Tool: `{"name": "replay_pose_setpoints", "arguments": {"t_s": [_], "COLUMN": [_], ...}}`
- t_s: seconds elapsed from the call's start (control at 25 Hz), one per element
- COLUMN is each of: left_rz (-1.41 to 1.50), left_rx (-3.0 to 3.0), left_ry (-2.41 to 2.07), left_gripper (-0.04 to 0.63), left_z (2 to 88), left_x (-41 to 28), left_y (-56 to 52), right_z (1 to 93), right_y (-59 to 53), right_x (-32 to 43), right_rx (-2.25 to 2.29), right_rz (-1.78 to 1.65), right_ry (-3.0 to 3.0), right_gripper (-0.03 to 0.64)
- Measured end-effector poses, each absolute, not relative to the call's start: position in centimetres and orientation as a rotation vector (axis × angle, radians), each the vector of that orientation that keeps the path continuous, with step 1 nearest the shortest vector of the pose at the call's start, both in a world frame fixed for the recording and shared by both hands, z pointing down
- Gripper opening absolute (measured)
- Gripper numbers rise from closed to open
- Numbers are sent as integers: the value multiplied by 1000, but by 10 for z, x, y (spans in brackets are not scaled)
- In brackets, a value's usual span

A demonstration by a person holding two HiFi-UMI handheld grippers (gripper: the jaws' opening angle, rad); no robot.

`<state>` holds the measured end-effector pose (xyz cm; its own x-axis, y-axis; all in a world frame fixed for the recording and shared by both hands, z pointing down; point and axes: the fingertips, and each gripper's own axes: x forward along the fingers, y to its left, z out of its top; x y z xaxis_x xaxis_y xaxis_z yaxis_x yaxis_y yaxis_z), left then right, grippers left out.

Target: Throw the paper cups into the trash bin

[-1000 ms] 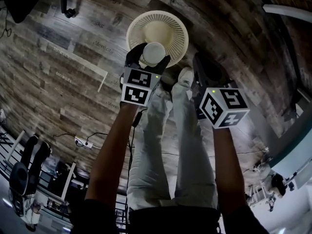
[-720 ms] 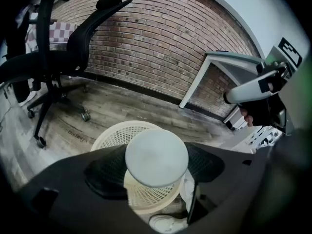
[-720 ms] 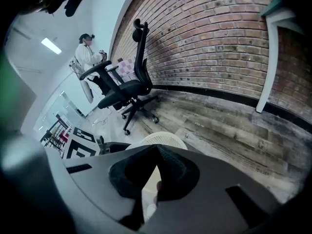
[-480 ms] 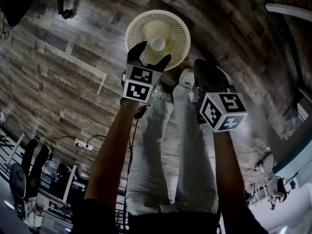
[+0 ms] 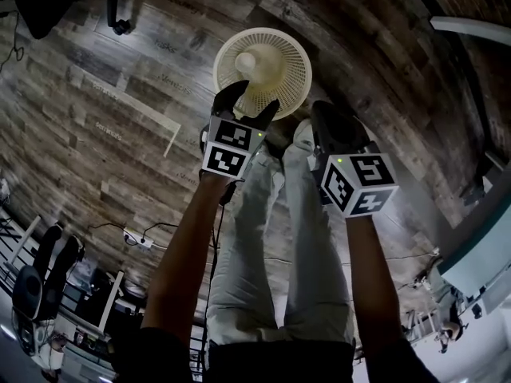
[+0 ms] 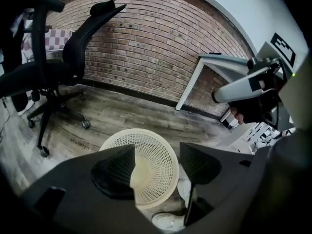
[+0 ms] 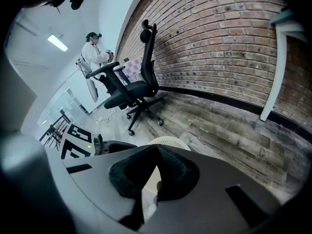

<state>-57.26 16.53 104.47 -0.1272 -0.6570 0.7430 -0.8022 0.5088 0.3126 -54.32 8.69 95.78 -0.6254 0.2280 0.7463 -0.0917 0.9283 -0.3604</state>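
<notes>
Head view alone shows the paper cup whole: it lies inside the cream mesh trash bin on the plank floor. Left gripper hangs over the bin's near rim. Its own view shows the jaws spread, just been closing slightly, nothing between them, the cup below and apart. Right gripper sits beside the bin, jaws pressed together, empty. Only its view catches a distant person. Both forearms reach forward, grippers pitched down.

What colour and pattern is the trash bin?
The trash bin is cream mesh with small holes all over, clearest in the left gripper view.
</notes>
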Motion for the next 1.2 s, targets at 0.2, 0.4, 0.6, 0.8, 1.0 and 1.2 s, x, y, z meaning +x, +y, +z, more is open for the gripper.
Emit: {"name": "replay_pose_setpoints", "arguments": {"t_s": [0.2, 0.4, 0.6, 0.8, 1.0, 1.2], "left_rz": [196, 167, 156, 108, 94, 65], "left_rx": [1192, 1162, 1159, 1141, 1141, 1120], "left_ry": [-1905, -1963, -2013, -2070, -2118, -2193], "left_gripper": [214, 136, 89, 38, 28, 9], "left_z": [1000, 952, 901, 852, 802, 749], "left_x": [-576, -576, -578, -581, -581, -586], "left_y": [175, 178, 173, 172, 175, 179], "right_z": [925, 894, 866, 830, 784, 731], "right_y": [88, 87, 90, 92, 91, 90], "right_x": [-547, -541, -539, -549, -559, -567], "right_rx": [-130, -139, -157, -194, -223, -236], "right_rz": [432, 431, 433, 415, 388, 374], "right_ry": [-2223, -2241, -2248, -2283, -2326, -2372], "right_gripper": [3, 3, 3, 3, 3, 3]}}
